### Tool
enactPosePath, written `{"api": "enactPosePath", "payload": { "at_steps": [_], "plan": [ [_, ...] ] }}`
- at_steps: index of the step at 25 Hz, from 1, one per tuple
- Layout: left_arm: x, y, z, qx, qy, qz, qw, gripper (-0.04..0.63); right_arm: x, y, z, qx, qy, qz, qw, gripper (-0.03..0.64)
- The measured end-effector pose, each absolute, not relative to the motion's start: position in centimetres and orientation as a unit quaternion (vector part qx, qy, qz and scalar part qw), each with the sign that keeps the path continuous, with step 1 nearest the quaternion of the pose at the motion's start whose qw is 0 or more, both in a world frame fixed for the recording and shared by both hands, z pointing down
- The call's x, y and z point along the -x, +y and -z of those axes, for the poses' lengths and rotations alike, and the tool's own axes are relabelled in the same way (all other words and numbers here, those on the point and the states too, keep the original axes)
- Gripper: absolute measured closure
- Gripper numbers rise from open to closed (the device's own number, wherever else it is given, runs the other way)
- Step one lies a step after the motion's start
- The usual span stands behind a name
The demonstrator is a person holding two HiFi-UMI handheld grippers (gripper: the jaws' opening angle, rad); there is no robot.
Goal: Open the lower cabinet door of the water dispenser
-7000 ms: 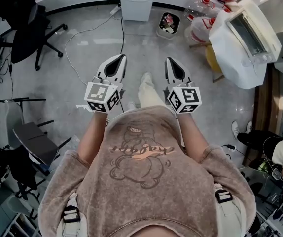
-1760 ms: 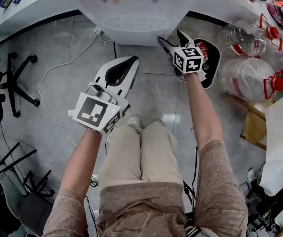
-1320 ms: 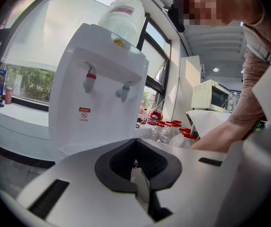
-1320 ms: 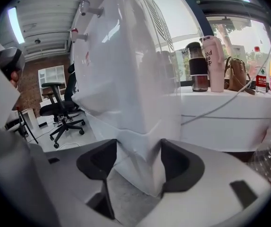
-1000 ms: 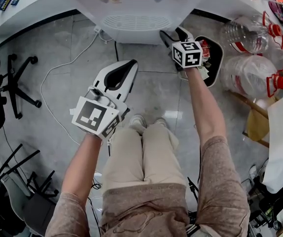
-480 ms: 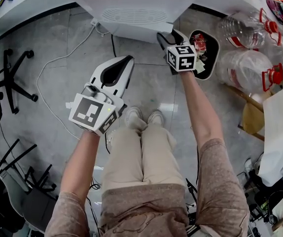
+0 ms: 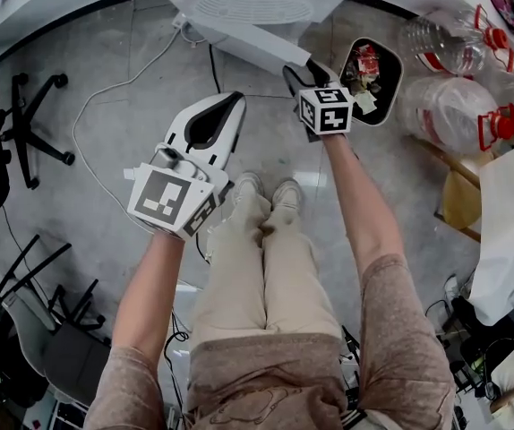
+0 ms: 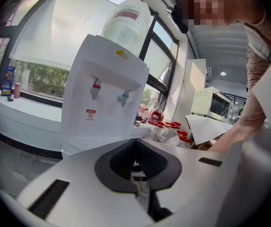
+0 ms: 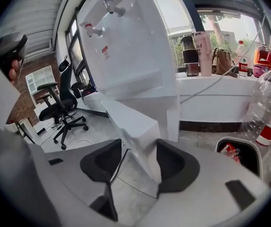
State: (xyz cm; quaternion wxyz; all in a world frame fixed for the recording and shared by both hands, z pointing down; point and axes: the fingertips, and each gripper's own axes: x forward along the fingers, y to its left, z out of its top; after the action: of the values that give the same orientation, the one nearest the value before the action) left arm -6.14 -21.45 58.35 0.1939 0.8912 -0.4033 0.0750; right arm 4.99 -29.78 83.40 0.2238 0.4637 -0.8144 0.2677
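The white water dispenser (image 7: 252,7) stands at the top of the head view. Its lower cabinet door (image 7: 248,47) is swung partly out over the floor. My right gripper (image 7: 295,72) is at the door's free edge. In the right gripper view that door edge (image 9: 135,126) lies between the jaws, against the right-hand pad (image 9: 173,164), with floor showing between it and the other pad; the jaws are closing. My left gripper (image 7: 232,104) hovers over the floor left of the door, shut and empty. From the left gripper (image 8: 136,143) the dispenser (image 8: 102,98) shows ahead with its taps.
A black bin (image 7: 369,79) with rubbish sits right of the door. Large water bottles (image 7: 458,106) lie further right. A cable (image 7: 114,97) runs over the floor at the left, near an office chair (image 7: 6,124). The person's feet (image 7: 266,191) are below the grippers.
The door has swung out from the dispenser's front as my right gripper drew back toward the person. My left gripper rose slightly.
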Motion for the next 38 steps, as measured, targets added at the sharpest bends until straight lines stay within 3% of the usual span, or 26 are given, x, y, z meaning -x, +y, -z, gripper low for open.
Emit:
{"api": "enactPosePath", "payload": {
  "at_steps": [21, 29, 38],
  "plan": [
    [11.7, -16.7, -58.0, -0.853, -0.463, -0.062, 0.232, 0.578, 2.3, -19.9, -83.8, -0.386, -0.833, -0.265, 0.294, 0.486],
    [15.4, -15.3, -58.5, -0.828, -0.504, -0.056, 0.239, 0.578, 6.0, -17.4, -84.1, -0.331, -0.855, -0.246, 0.314, 0.559],
    [18.8, -13.4, -58.6, -0.803, -0.54, -0.054, 0.247, 0.578, 10.3, -15.6, -84.2, -0.27, -0.873, -0.233, 0.332, 0.571]
  ]
}}
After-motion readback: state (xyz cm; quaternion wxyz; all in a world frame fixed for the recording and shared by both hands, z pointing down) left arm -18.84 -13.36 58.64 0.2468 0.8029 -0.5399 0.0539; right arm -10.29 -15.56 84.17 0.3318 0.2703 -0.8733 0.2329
